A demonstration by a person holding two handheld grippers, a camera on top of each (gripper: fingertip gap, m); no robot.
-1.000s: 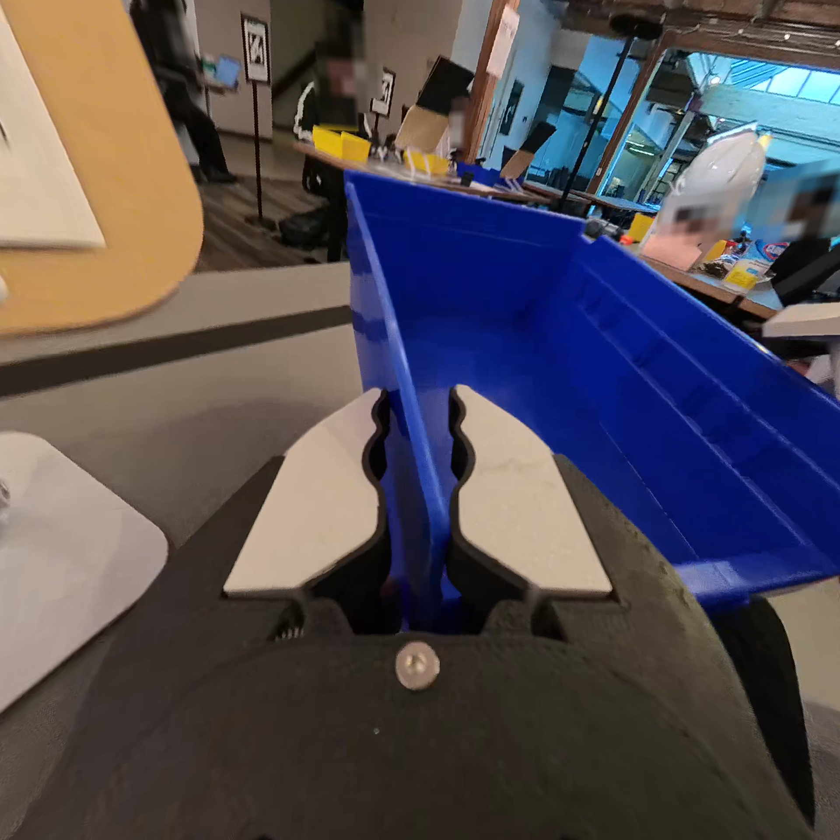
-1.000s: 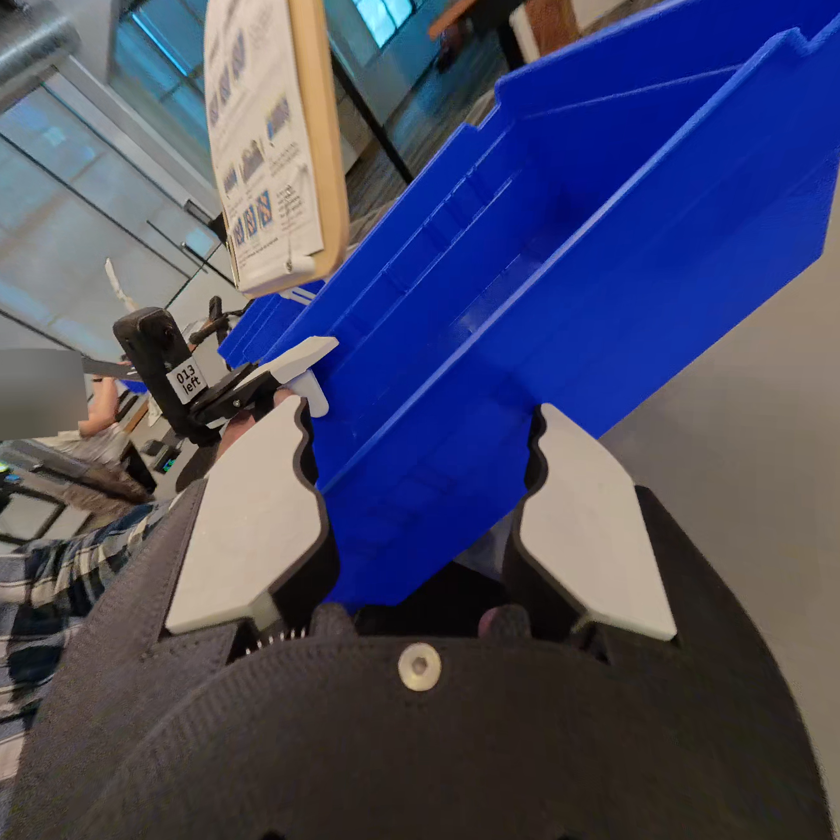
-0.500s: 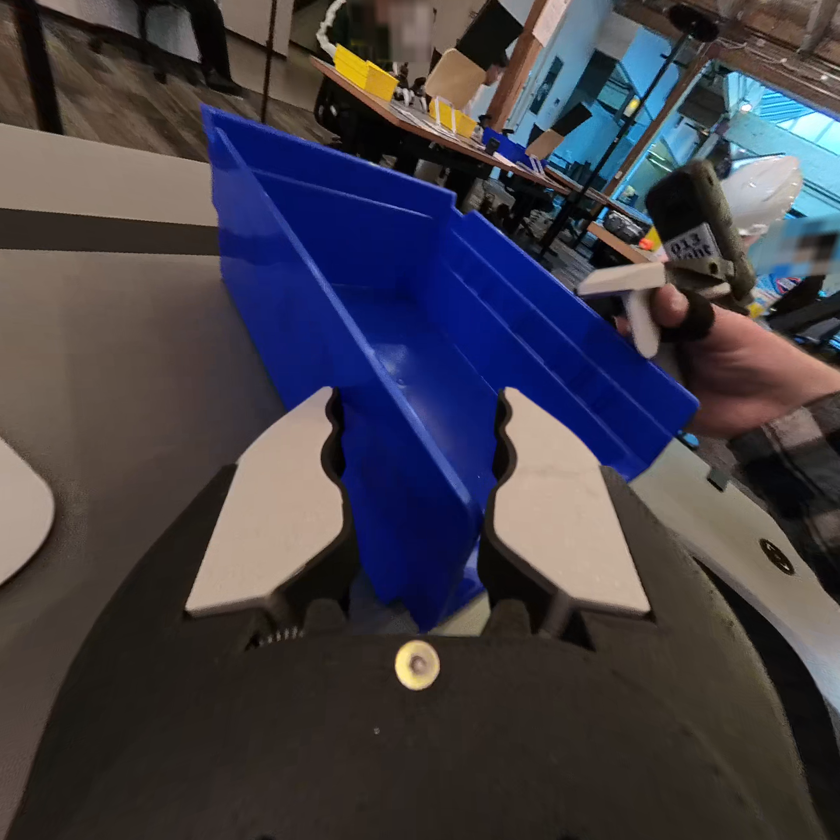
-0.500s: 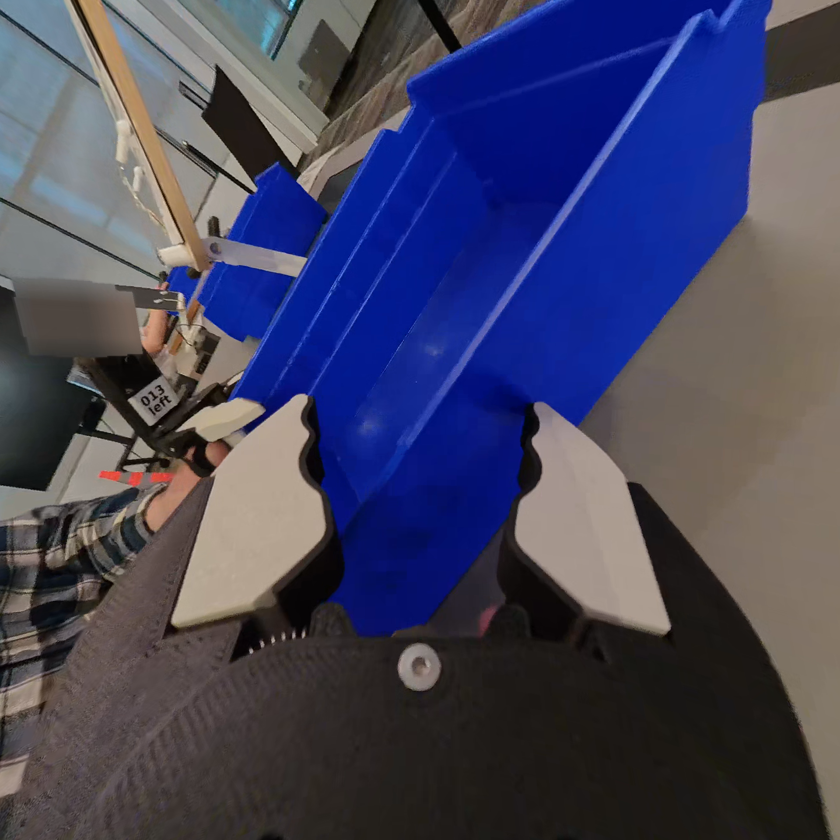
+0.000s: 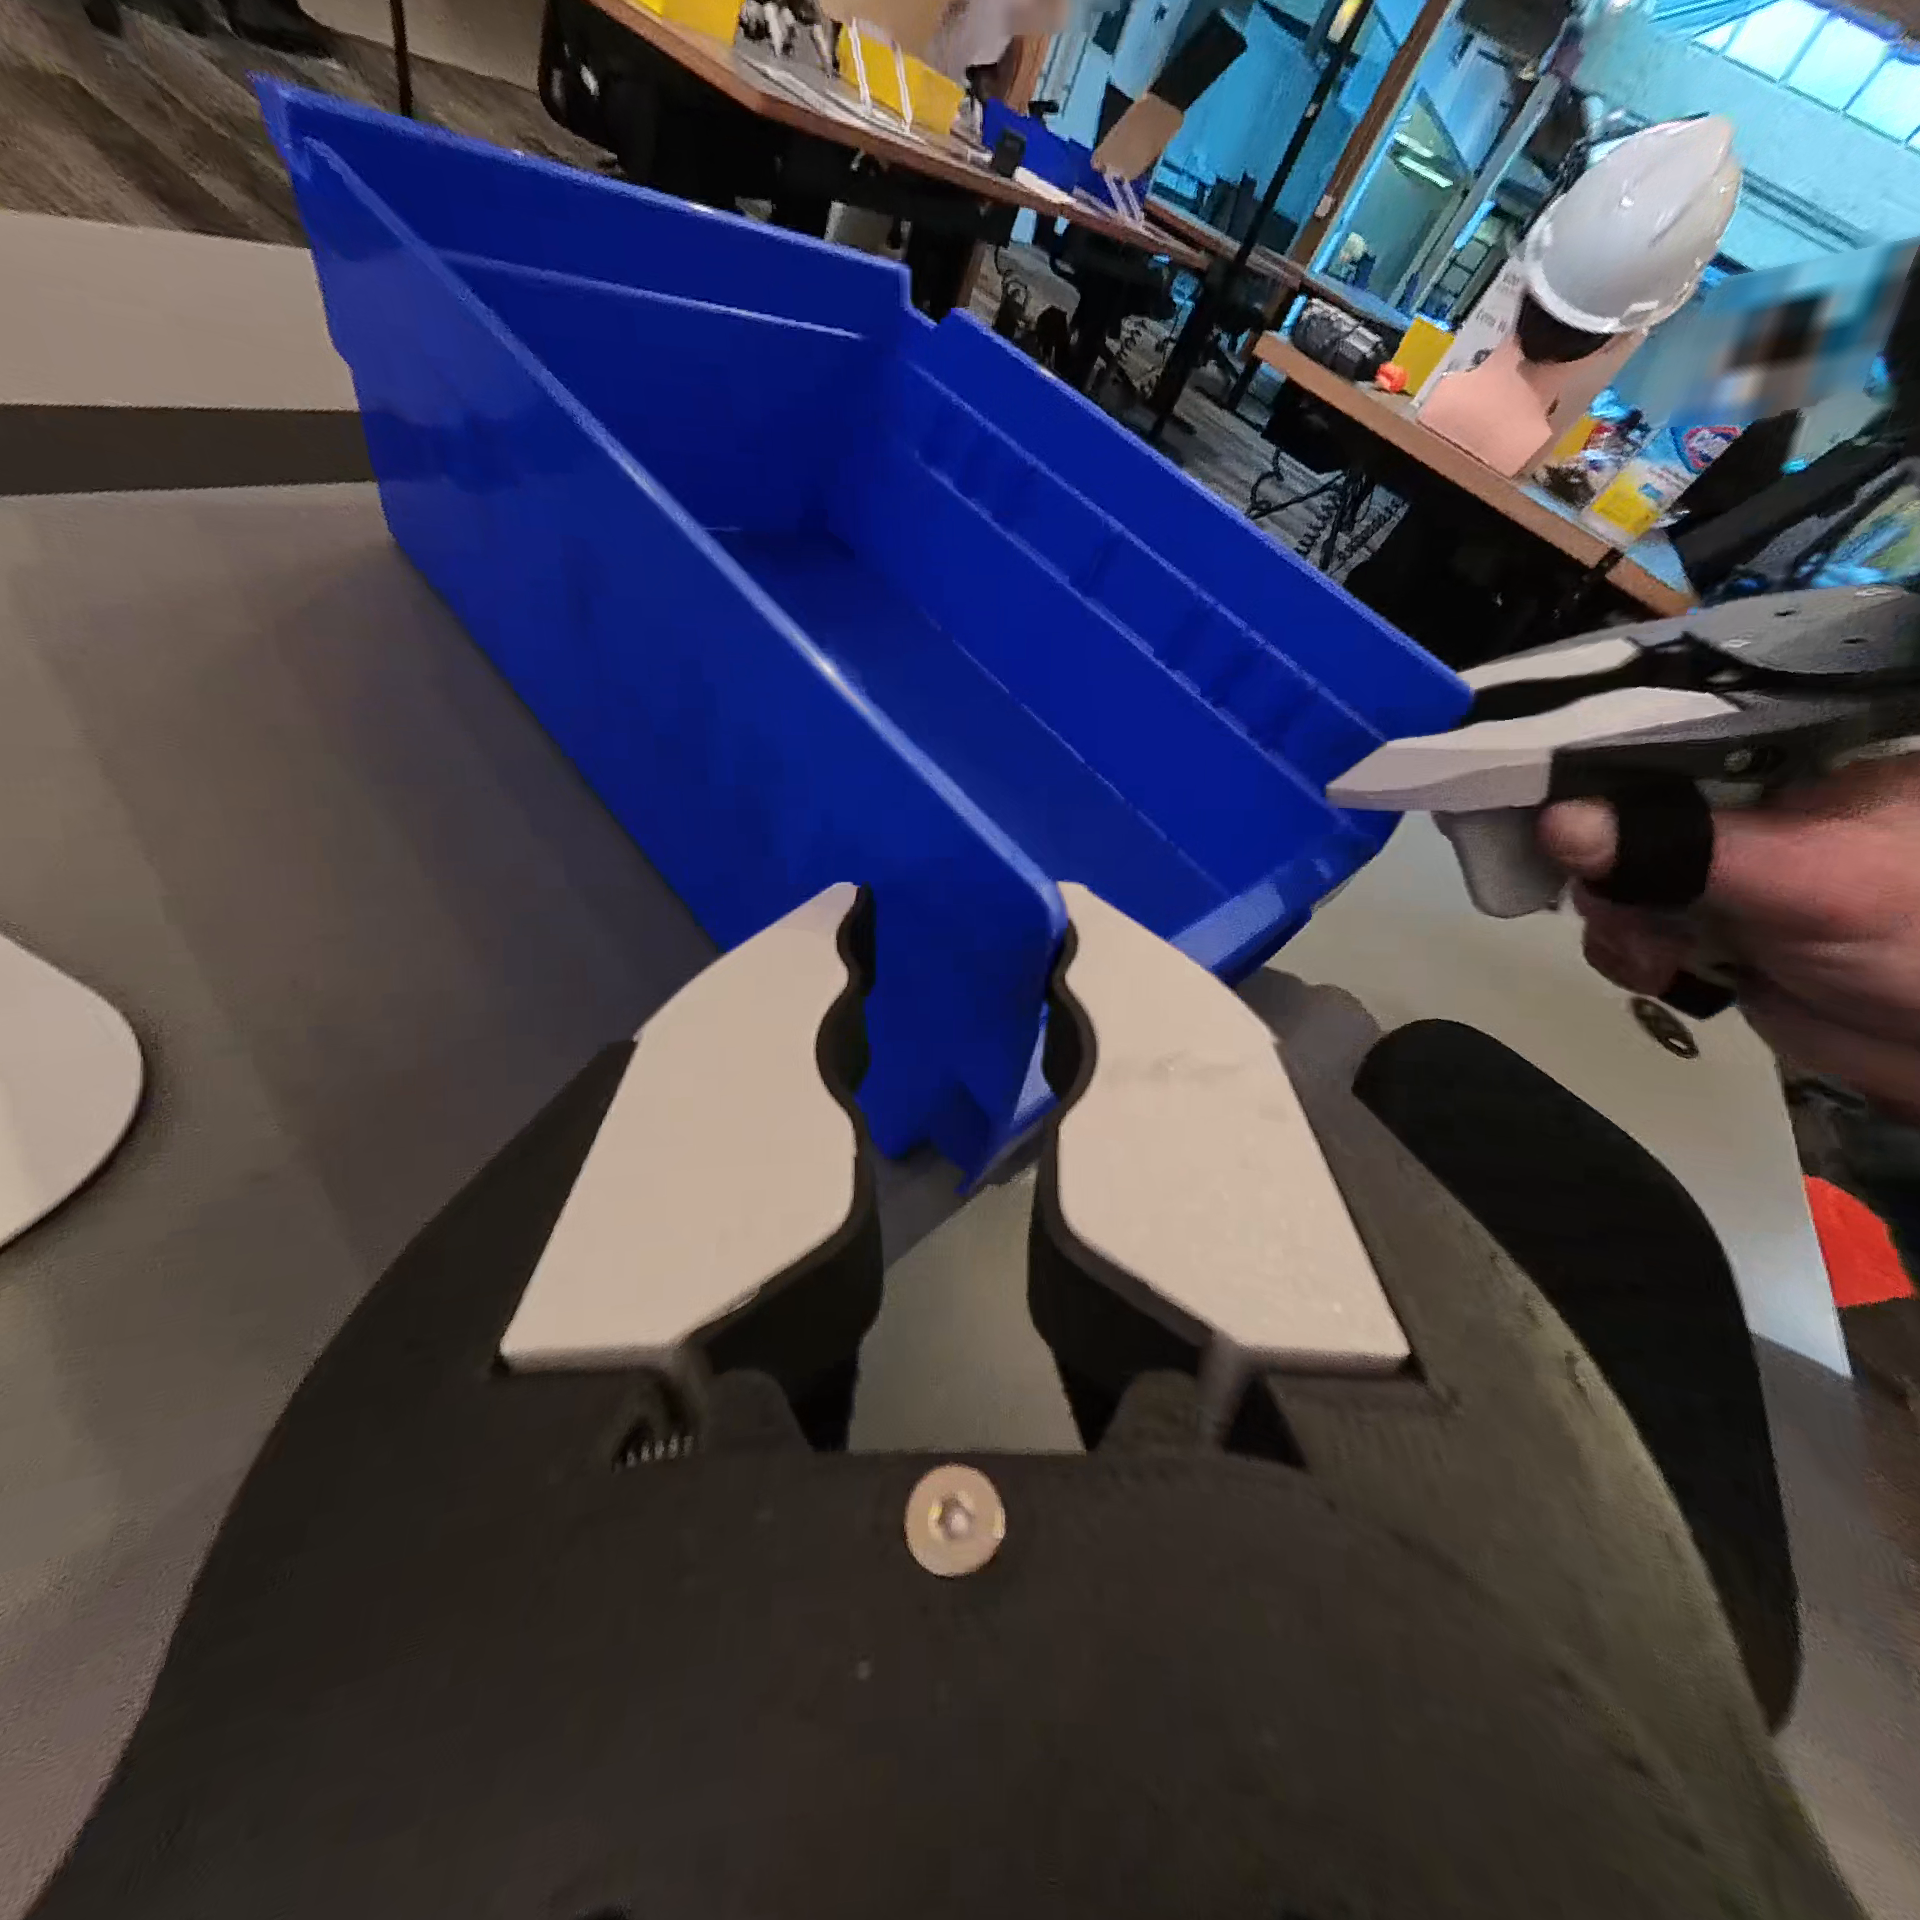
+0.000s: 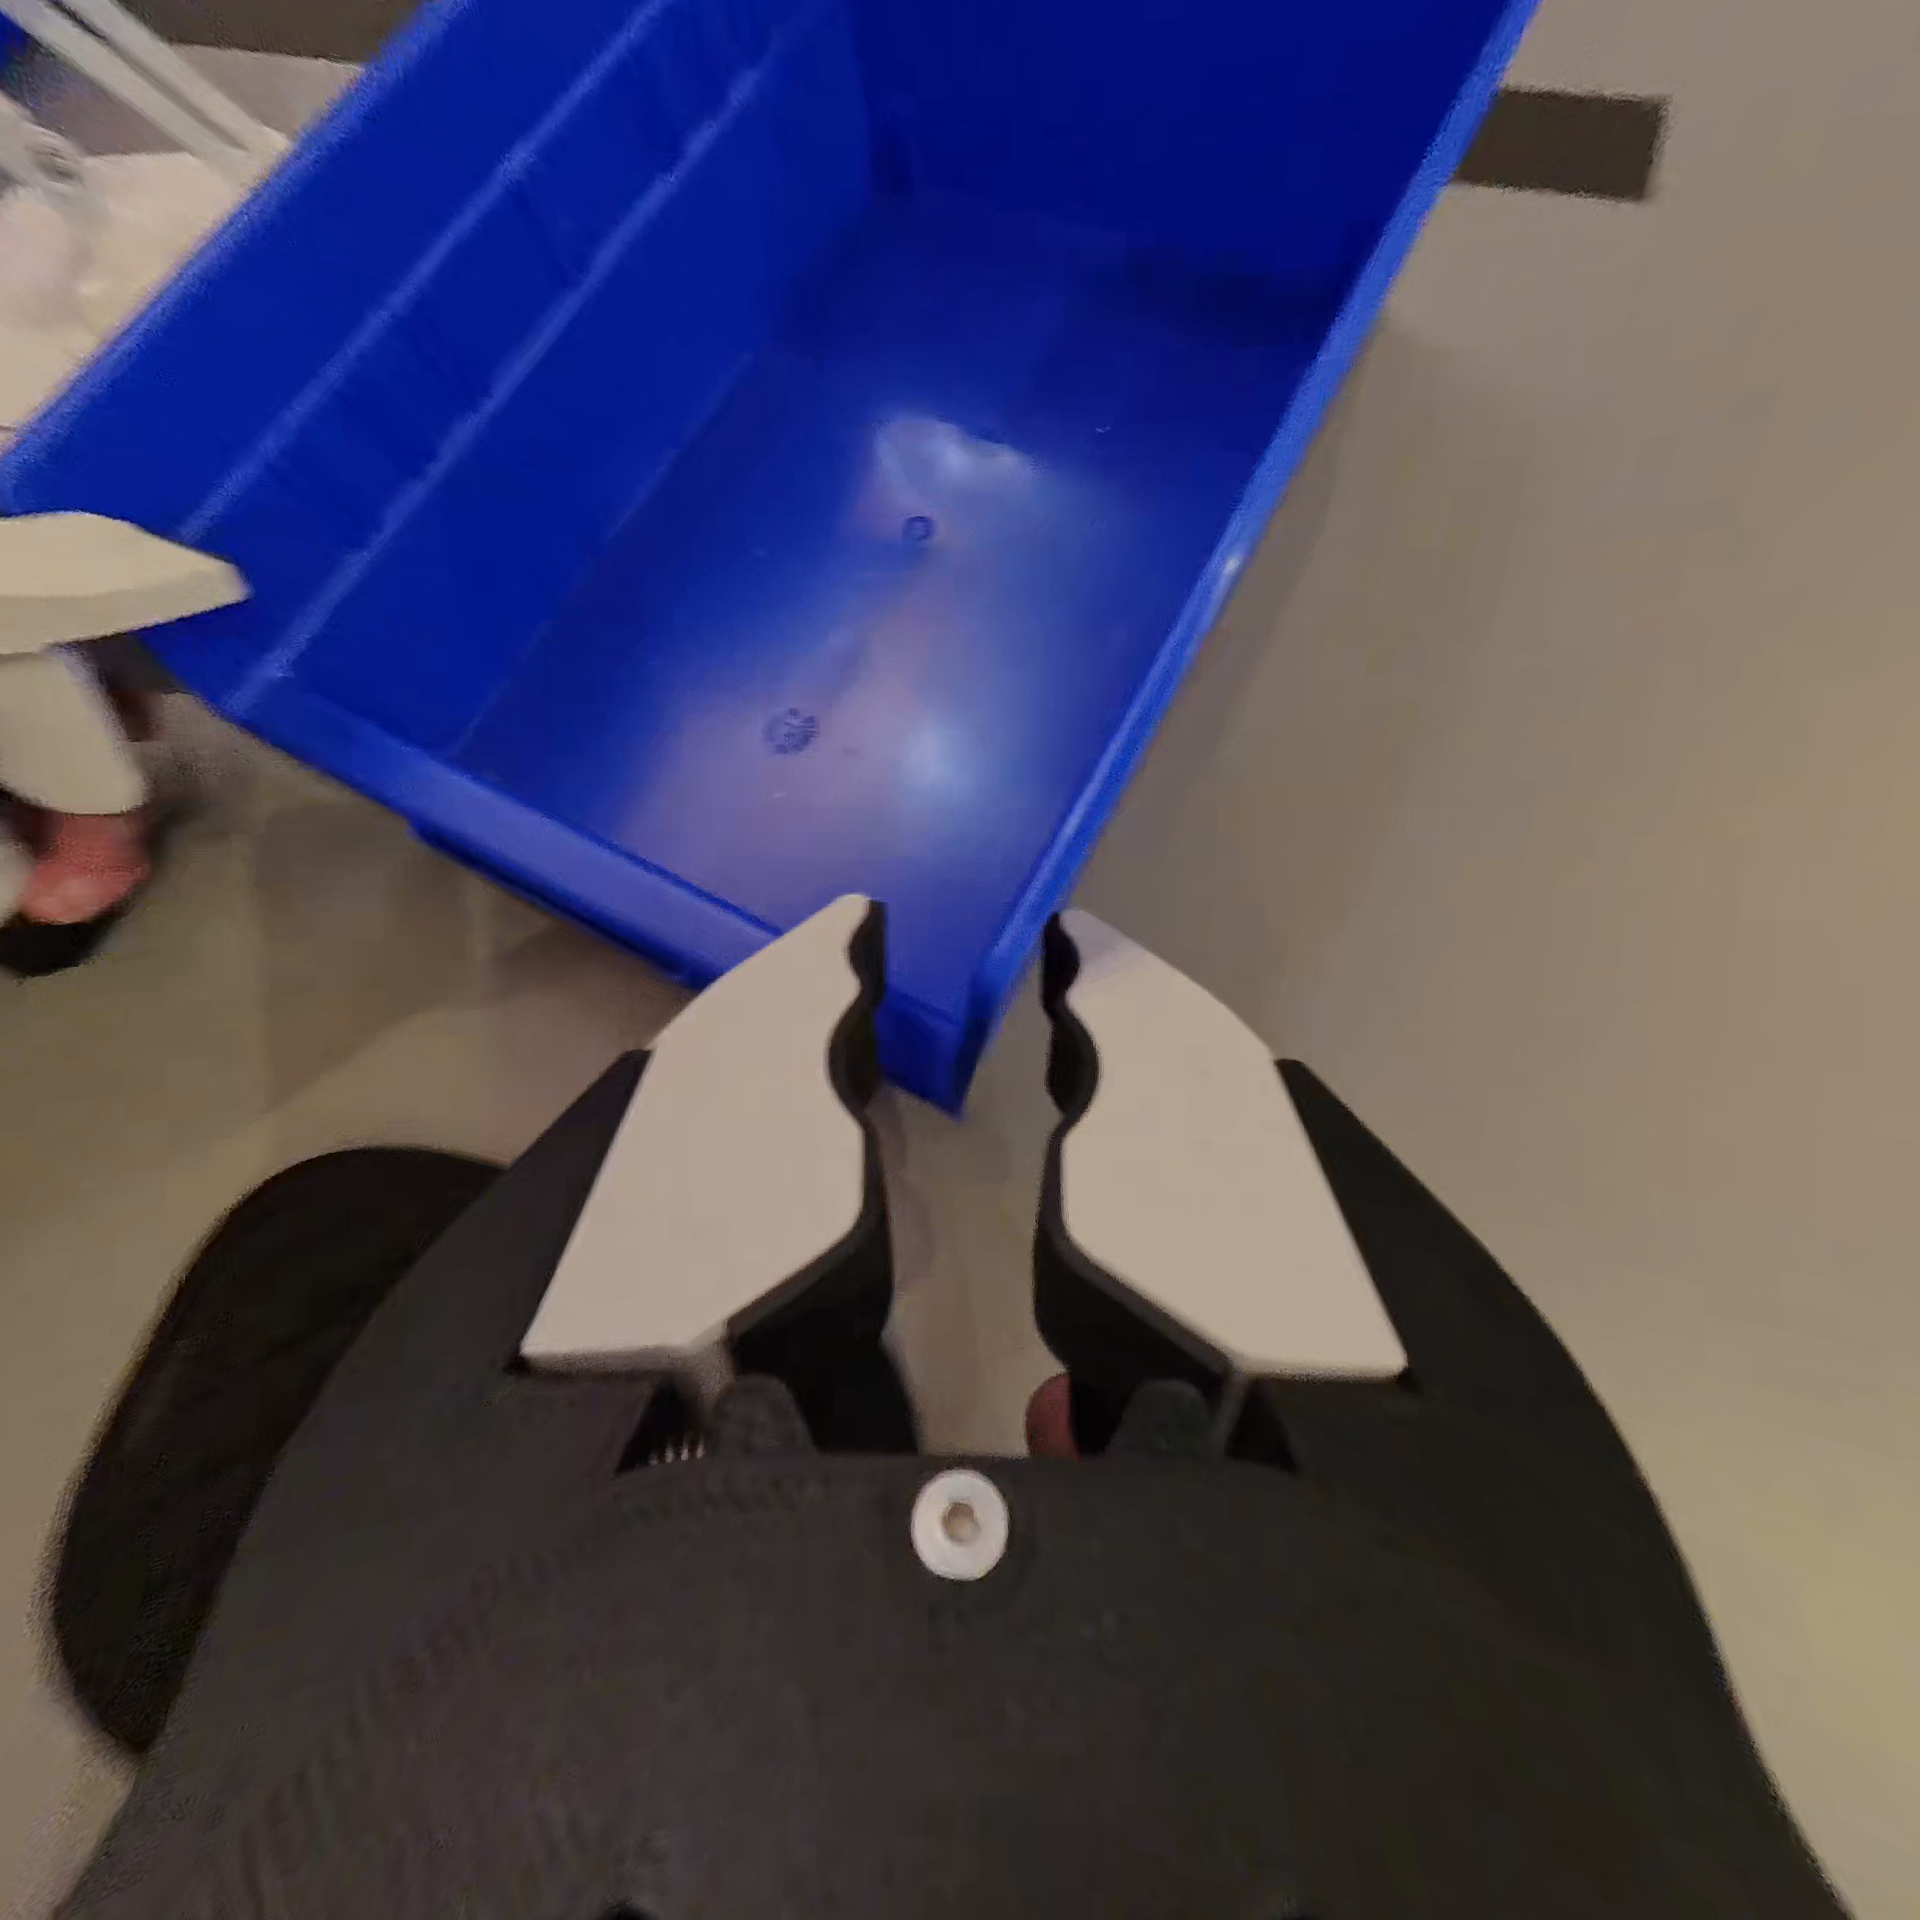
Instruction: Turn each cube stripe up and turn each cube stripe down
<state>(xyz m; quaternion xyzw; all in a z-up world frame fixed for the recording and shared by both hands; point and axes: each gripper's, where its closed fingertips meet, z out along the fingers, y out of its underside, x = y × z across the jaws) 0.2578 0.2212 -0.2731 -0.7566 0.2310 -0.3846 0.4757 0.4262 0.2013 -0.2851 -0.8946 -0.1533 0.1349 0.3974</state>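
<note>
1. Sitting flat on the grey table [image 5: 260,727], the blue bin [image 5: 644,582] was tilted up off it a second ago.
2. Left gripper [image 5: 956,914] has narrow jaws; a second ago they clamped the bin's side wall, now the near corner stands between them with a gap at the left pad.
3. Right gripper [image 6: 961,925] was spread wide and is now narrow, straddling its near corner; contact cannot be told.
4. Cubes of the task show in neither view; the bin's floor is bare.
</note>
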